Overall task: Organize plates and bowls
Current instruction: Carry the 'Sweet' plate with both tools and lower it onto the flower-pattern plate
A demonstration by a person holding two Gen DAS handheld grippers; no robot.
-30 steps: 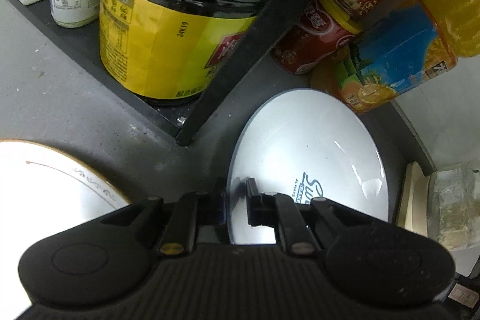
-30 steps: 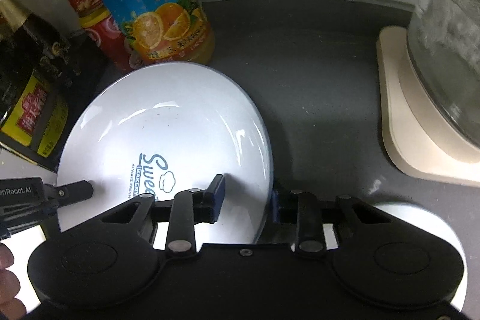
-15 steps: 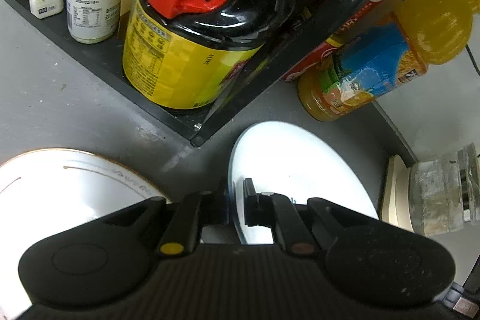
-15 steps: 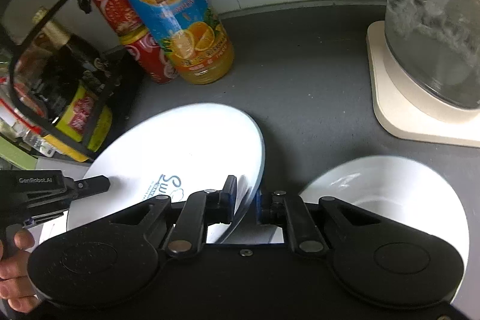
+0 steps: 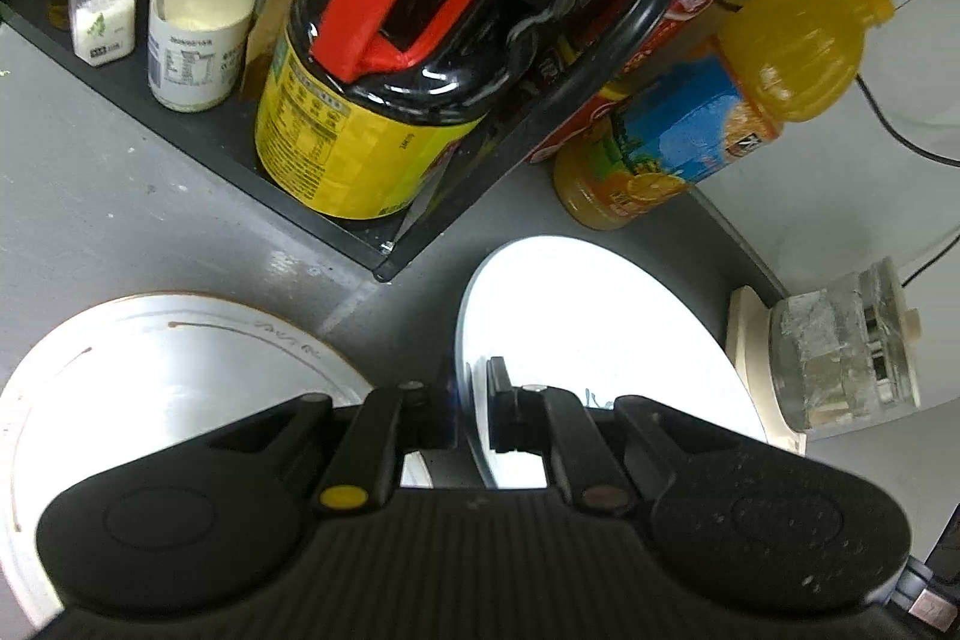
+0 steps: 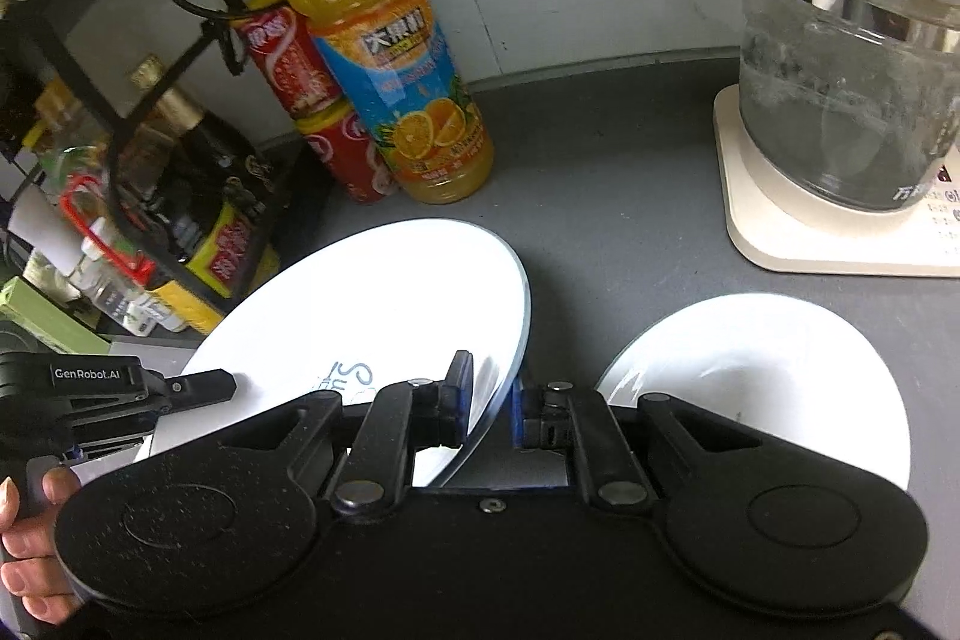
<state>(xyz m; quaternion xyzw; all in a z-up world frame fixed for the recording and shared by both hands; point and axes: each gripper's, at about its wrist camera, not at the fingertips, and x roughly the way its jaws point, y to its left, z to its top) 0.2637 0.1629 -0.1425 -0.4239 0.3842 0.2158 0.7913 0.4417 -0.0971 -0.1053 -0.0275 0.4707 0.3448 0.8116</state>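
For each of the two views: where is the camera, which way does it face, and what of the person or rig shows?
Left wrist: sits on the left gripper, faces the condiment rack; its fingers clamp the white plate.
Right wrist: sits on the right gripper, faces the wall and glass kettle; shows the left gripper and the person's hand.
Shared: plate, orange juice bottle.

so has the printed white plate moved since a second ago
Yes. The printed white plate, gripped at opposite rims by both grippers, has pulled back from the orange juice bottle; grey counter now shows between them where they nearly touched.
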